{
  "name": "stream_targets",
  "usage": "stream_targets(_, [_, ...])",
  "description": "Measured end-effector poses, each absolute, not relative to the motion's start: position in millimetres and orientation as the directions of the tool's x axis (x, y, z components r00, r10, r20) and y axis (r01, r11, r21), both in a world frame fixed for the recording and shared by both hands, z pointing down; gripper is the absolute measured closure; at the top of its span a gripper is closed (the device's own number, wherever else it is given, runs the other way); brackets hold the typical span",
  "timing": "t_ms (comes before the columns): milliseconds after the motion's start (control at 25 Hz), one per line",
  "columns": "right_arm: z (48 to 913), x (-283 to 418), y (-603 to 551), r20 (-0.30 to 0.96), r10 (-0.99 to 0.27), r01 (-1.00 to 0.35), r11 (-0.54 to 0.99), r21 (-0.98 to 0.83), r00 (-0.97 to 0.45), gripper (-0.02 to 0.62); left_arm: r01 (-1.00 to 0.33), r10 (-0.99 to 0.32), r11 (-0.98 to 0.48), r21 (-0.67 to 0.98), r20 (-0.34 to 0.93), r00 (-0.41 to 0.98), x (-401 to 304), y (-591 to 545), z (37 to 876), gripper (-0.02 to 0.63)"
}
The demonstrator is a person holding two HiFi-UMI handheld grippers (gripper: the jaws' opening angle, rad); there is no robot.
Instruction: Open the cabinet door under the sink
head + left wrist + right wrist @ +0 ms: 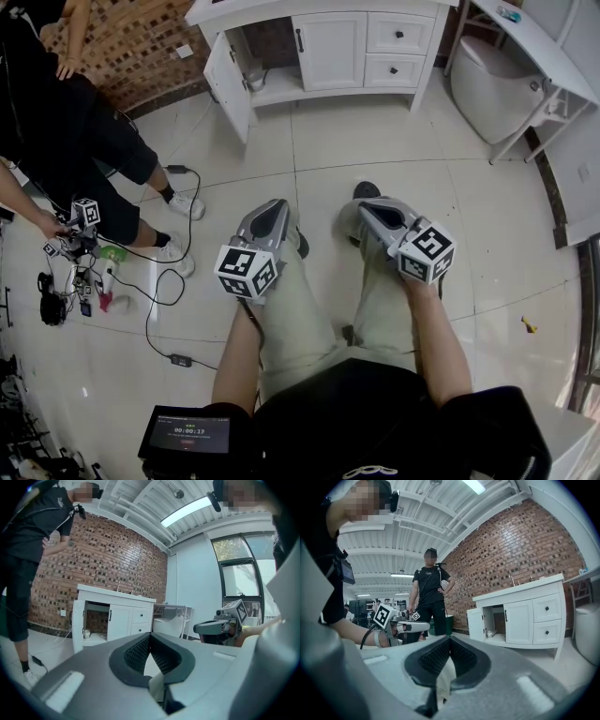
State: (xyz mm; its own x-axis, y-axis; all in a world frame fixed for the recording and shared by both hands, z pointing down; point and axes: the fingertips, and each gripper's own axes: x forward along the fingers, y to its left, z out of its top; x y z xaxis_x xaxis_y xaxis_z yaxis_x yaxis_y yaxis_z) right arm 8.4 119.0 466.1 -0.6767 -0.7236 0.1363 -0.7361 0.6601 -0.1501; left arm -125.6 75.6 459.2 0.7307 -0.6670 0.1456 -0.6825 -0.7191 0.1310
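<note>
The white sink cabinet (330,49) stands against the brick wall at the far end of the tiled floor. Its left door (228,82) is swung open and shows the shelf inside; the middle door (329,52) is closed. Both grippers rest on the seated person's thighs, well short of the cabinet. My left gripper (275,208) is shut with nothing in it, and so is my right gripper (367,208). The left gripper view has the cabinet (117,618) and open door (78,625) beyond the closed left gripper (150,639). The right gripper view shows the cabinet (525,616) past the closed right gripper (449,641).
A person in black (84,131) stands at the left, holding another marker-cube gripper (80,220). Cables and a power adapter (178,359) trail over the floor at the left. A white toilet (492,89) and a white rack (534,56) stand right of the cabinet.
</note>
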Motion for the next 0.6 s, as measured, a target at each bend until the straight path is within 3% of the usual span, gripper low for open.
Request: stream_targets(600, [462.0,10.6,115.0,0.125,-0.728,-0.738,0.659,-0.145,-0.675,0.603,-0.677,-0.664,-0.725,0.126,0.136,0.735,-124.8,70.2,455.6,0.589])
